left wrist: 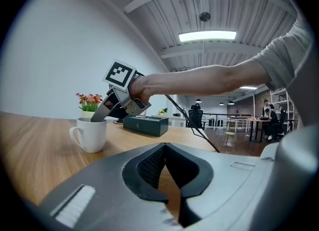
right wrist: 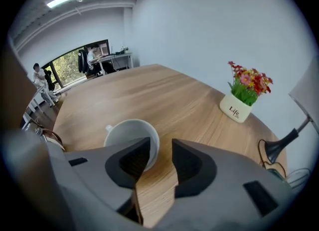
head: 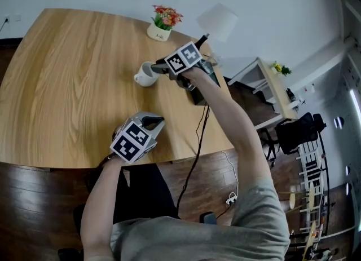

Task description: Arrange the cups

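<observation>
A single white cup (head: 145, 75) with a handle stands upright on the wooden table (head: 67, 85), near its far right part. My right gripper (head: 153, 68) points steeply down at it and is open. In the right gripper view the cup (right wrist: 124, 135) lies under the left jaw, and its near rim sits between the two jaws of the gripper (right wrist: 159, 145); I see no pad pressing on it. The left gripper view shows that gripper's tip (left wrist: 97, 116) at the cup's (left wrist: 92, 134) mouth. My left gripper (head: 155, 122) rests near the table's front edge, shut and empty (left wrist: 164, 147).
A small white pot of flowers (head: 159, 31) stands at the table's back edge, a white lamp (head: 217, 20) to its right. A dark box (left wrist: 145, 124) lies right of the cup, and a black cable (head: 197, 141) hangs over the table's right edge.
</observation>
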{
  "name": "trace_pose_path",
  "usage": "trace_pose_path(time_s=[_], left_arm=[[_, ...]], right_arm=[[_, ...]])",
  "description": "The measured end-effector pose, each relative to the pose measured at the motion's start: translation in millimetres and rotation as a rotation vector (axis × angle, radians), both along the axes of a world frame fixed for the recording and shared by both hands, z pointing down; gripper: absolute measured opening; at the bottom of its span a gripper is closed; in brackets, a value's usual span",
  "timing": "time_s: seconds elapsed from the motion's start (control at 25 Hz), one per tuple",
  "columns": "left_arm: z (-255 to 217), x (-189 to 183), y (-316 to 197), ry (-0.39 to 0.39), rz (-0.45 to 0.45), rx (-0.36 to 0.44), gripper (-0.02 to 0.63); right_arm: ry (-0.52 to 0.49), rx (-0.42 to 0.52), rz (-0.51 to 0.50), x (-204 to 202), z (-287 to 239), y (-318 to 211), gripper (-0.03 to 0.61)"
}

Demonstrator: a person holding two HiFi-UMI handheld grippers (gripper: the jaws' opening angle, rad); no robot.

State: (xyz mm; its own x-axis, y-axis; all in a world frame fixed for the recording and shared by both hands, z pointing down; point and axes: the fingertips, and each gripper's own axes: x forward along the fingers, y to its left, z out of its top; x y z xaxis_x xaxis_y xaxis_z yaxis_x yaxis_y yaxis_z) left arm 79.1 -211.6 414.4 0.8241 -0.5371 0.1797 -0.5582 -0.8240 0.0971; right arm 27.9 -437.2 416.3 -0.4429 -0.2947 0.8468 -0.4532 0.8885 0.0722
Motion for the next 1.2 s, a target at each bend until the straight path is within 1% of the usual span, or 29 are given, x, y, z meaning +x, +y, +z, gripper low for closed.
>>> trace_pose_path(time_s=[0.04, 0.2, 0.24, 0.32, 0.4, 0.52, 0.64, 0.72, 0.8, 0.92, 1.0, 1.08, 1.2], left_arm=[[1.2, -0.4, -0.3, -0.001, 0.001, 0.001, 0.011], [1.0, -2.3, -1.2, 0.0, 0.001, 0.004, 0.011], [0.3, -1.8, -1.1, -0.001, 0.0, 0.005, 0.011], [-0.2, -0.6, -0.6, -0.004, 0.002, 0.007, 0.011], [0.8, -1.5, 0.0, -0.008, 0.005, 0.008, 0.011], [3.0, -4.8, 0.7, -0.008, 0.002, 0.007, 0.011], [2.5, -5.1, -0.1, -0.005, 0.003, 0.006, 0.011], [2.1, -7.5, -2.5, -0.003, 0.003, 0.006, 0.011], [2.4, -9.7, -4.5, -0.002, 0.001, 0.007, 0.011], [2.9, -8.2, -3.5, -0.004, -0.001, 0.008, 0.011], [3.2, -7.1, -1.9, -0.005, 0.0, 0.009, 0.011], [3.8, -6.9, -0.5, -0.008, 0.001, 0.012, 0.011], [2.6, -7.4, 0.2, -0.008, 0.0, 0.012, 0.011]], right_arm=[[0.013, -0.023, 0.006, -0.7, 4.9, 1.1, 0.116], [0.028, -0.121, 0.027, -6.3, 17.7, 8.3, 0.106], [0.027, -0.135, 0.036, -6.4, 18.9, 9.4, 0.072], [0.028, -0.143, 0.058, -4.8, 18.7, 9.9, 0.038], [0.027, -0.143, 0.077, -2.6, 18.3, 10.6, 0.041], [-0.004, -0.162, 0.105, 2.8, 19.6, 15.3, 0.041], [-0.034, -0.167, 0.123, 24.1, 12.9, 19.6, 0.041], [-0.069, -0.156, 0.153, 45.7, -3.3, 16.4, 0.041], [-0.102, -0.125, 0.201, 75.8, -28.0, 7.7, 0.041], [-0.126, -0.059, 0.309, 143.1, -70.5, -6.5, 0.041], [-0.111, -0.022, 0.392, 195.6, -92.3, -12.3, 0.041], [-0.071, 0.004, 0.473, 245.3, -103.6, -14.6, 0.041], [-0.014, 0.011, 0.567, 299.6, -103.2, -13.5, 0.041]])
